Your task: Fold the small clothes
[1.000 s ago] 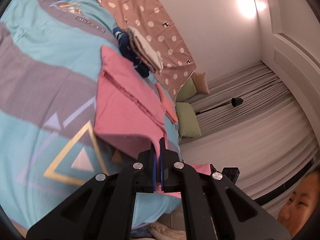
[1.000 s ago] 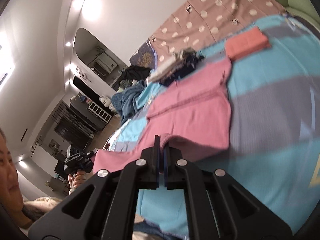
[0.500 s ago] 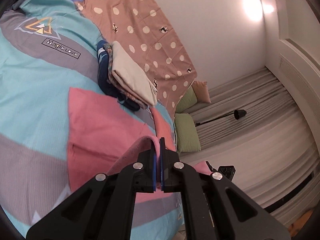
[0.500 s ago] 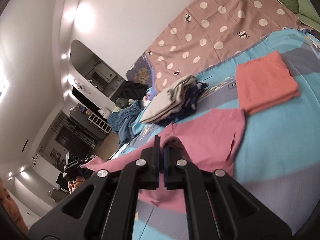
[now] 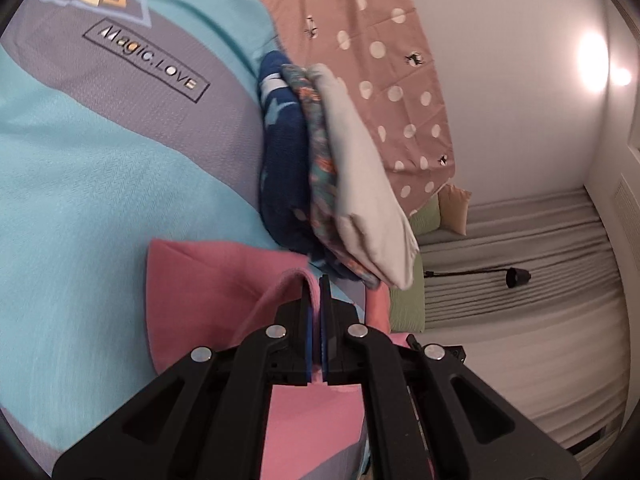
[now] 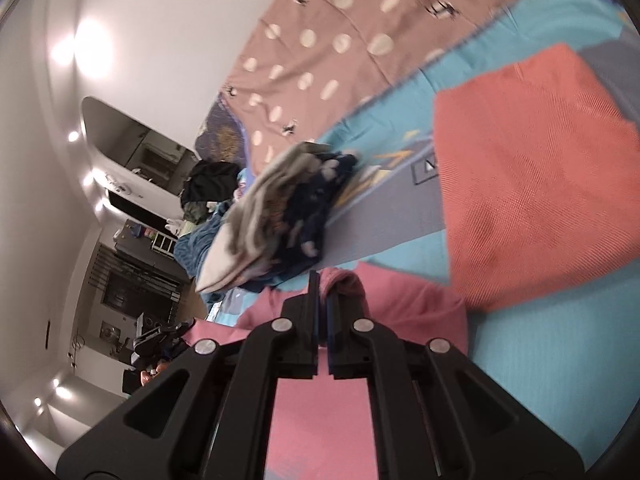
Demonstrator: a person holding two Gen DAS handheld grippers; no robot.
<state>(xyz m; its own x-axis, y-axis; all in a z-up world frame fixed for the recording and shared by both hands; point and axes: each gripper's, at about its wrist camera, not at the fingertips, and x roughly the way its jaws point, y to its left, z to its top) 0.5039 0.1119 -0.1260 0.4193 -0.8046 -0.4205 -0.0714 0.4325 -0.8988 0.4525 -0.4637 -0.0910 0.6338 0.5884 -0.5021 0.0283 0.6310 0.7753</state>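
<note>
Both jaws clamped on one pink garment [image 5: 208,280], left gripper [image 5: 314,300] and right gripper [image 6: 322,296], its fold lying on the bedspread [image 5: 100,184] beside the folded pile [image 5: 344,168]; risk: dragging further knocks that pile over.

White walls [image 5: 500,40] carried bright lamp glare [image 5: 594,62]; grey pleated curtains [image 5: 520,320] hung beside green cushions [image 5: 408,300], near a dark shelf unit [image 6: 120,280]

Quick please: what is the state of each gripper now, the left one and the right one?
Left gripper: shut on the pink garment.
Right gripper: shut on the same pink garment.
</note>
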